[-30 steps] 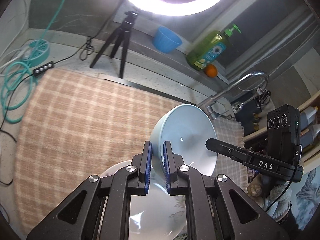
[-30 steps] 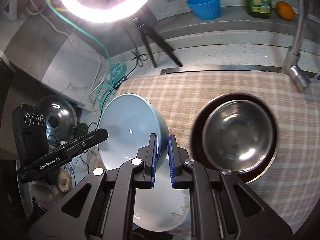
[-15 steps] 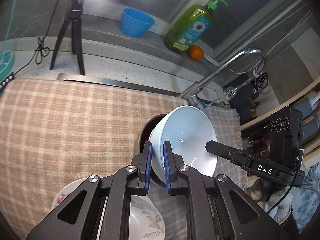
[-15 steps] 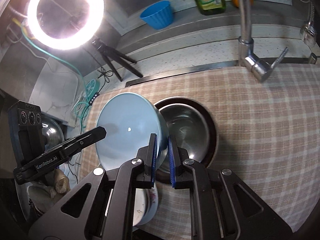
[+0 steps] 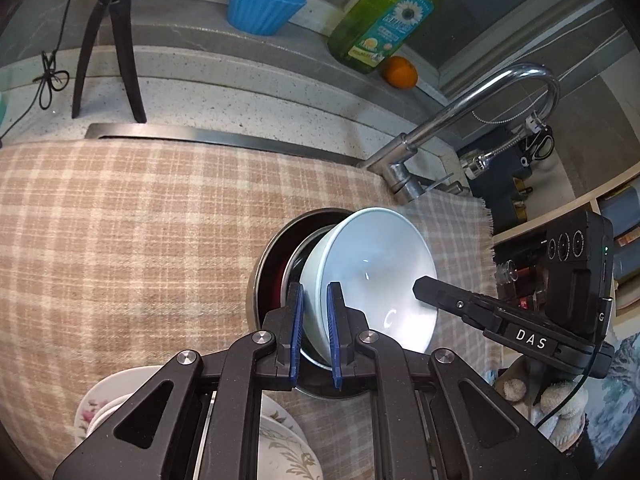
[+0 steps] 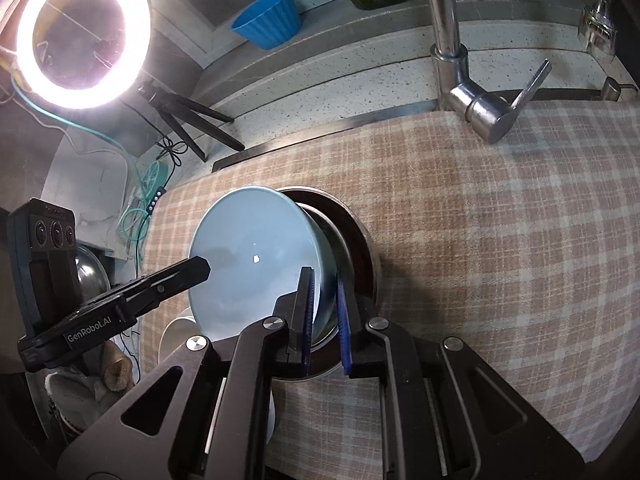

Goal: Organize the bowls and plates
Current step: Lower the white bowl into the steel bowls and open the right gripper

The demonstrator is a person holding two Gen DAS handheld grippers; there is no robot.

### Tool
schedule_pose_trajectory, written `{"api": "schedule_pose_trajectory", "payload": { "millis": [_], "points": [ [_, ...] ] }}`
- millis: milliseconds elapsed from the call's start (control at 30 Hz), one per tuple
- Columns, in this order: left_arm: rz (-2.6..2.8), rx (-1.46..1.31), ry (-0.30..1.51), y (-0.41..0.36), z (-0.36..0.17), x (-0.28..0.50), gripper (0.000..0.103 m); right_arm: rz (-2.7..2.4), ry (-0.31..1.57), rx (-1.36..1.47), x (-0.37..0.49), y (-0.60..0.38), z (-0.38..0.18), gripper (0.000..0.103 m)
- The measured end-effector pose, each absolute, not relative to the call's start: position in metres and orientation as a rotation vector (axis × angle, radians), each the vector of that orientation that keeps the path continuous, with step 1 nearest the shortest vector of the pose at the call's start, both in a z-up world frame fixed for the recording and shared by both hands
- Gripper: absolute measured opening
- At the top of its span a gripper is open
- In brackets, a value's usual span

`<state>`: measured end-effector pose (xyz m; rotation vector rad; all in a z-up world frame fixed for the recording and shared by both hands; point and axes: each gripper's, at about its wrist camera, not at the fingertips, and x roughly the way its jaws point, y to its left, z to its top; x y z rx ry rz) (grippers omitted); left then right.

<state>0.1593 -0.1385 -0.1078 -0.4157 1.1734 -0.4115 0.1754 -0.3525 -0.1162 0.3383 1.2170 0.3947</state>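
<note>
Both claws clenched on the pale blue bowl (image 5: 376, 276): my left gripper (image 5: 316, 332) pinches its left rim, my right gripper (image 6: 325, 316) the opposite rim, bowl tilted over the steel bowl (image 6: 340, 248) that sits in a dark-rimmed pan (image 5: 266, 276) on the checked cloth (image 5: 132, 232), right of centre near the tap (image 5: 460, 120). To nest it well I'd level it first, centre it over the steel bowl, lower both sides evenly, and let go only once it's seated. Glazed ceramic on polished metal, both smooth round curves, probably slippery and loud; the woven cloth underneath is soft and flat.
</note>
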Motion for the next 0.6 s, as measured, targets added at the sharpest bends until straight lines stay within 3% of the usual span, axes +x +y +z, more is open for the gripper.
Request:
{"api": "schedule_pose_trajectory", "payload": {
  "millis": [600],
  "points": [
    [-0.403, -0.388, 1.216, -0.144, -0.12, 0.168, 0.01, 0.383, 1.241, 0.28, 0.18, -0.348, -0.125, 0.011]
  ]
}}
